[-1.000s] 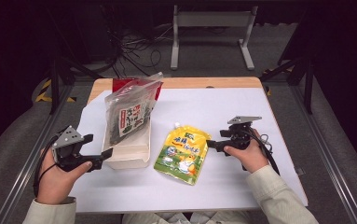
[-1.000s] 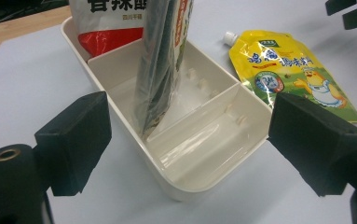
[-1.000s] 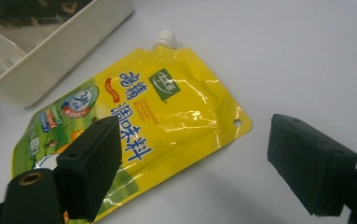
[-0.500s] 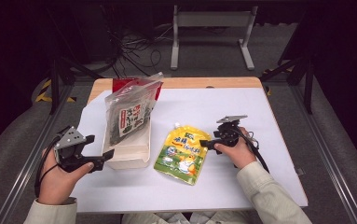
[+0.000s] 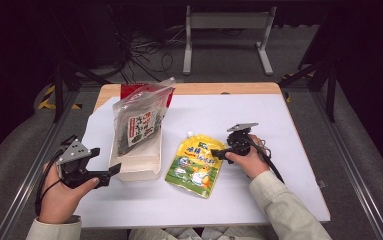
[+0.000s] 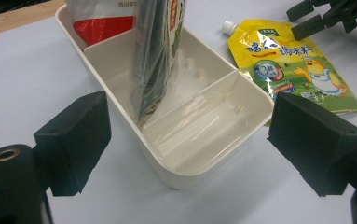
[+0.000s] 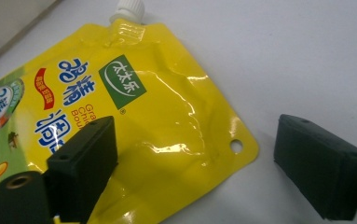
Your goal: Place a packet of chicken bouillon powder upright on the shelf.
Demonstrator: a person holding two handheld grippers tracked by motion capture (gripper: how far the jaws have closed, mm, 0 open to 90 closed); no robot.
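Our right hand-held gripper (image 5: pixel 219 154) hangs low over the yellow spout pouch (image 5: pixel 196 164), its jaws spread wide with nothing pressed between them; they have just been opening further. In the right gripper view, one jaw sits above the pouch's printed face and the other over bare worktop (image 5: pixel 279 190) past the pouch's corner with the small punched hole.

The pouch lies flat on the worktop, just beside the white divided tray (image 5: pixel 138 159). In the high view its long axis runs from near to far with a slight tilt, roughly parallel to the tray's long side. Its white spout cap (image 5: pixel 190 134) points toward the far edge of the worktop, and its broad bottom faces us.

Our left hand-held gripper (image 5: pixel 110 174) waits at the tray's near end, jaws wide and empty. Inside the tray, a clear bag of dark seaweed (image 5: pixel 140 126) stands upright in the middle compartment, with a red-and-white packet (image 6: pixel 102 16) behind it.
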